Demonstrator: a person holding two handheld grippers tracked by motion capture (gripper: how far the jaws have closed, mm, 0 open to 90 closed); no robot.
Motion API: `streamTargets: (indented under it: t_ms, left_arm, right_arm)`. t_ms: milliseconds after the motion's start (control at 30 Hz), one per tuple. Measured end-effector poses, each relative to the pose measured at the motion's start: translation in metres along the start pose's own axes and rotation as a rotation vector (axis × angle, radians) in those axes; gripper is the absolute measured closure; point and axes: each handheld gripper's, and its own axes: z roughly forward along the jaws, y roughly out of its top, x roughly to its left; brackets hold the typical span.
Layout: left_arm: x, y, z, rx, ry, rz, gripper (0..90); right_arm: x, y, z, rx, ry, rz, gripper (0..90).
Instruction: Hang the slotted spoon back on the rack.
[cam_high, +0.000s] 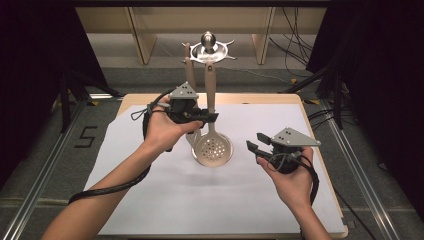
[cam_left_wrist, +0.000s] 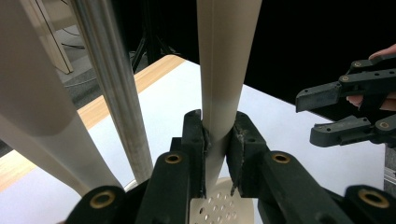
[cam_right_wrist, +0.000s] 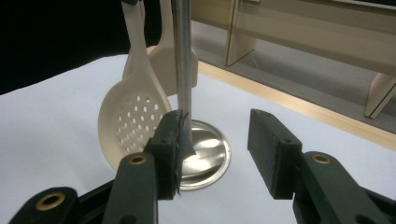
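A beige slotted spoon (cam_high: 213, 148) hangs from a metal utensil stand (cam_high: 208, 47) at the table's far middle. My left gripper (cam_high: 210, 117) is shut on the spoon's handle (cam_left_wrist: 223, 74), its pads pressing both sides just above the perforated bowl (cam_left_wrist: 219, 207). A second beige utensil (cam_high: 189, 67) hangs on the stand's left side, and its handle (cam_left_wrist: 32, 98) passes beside the steel pole (cam_left_wrist: 114, 88). To the right of the spoon my right gripper (cam_high: 255, 141) is held open, apart from it. Between its jaws (cam_right_wrist: 219, 140) lies bare paper, with the pole (cam_right_wrist: 183, 56), the round base (cam_right_wrist: 208, 156) and the spoon bowl (cam_right_wrist: 127, 126) ahead.
A white paper sheet (cam_high: 200, 200) covers most of the wooden table (cam_high: 240, 97). Wooden frame legs (cam_high: 142, 42) and cables stand on the floor beyond the table's far edge. Black curtains close in both sides. My right gripper (cam_left_wrist: 345, 109) is at the right of the left gripper view.
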Motion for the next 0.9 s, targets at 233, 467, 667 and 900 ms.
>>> streamTargets:
  t_ms: [233,467,667,900]
  left_arm:
    - [0.002,-0.001,0.001,-0.005,0.015,0.022,77.1]
    - [-0.008,-0.007,-0.003,0.001,0.004,-0.085,73.7]
    - [-0.004,-0.015,-0.009,-0.019,0.014,0.043,65.9]
    - [-0.012,-0.023,-0.022,-0.042,0.031,0.008,60.6]
  right_arm:
    - [0.000,0.001,-0.002,0.021,0.014,0.004,56.6]
    - [-0.001,0.001,-0.003,0.023,0.011,0.009,56.5]
    - [0.000,0.000,-0.001,0.008,0.005,0.005,56.3]
    - [0.001,0.000,-0.003,0.027,0.010,0.024,56.2]
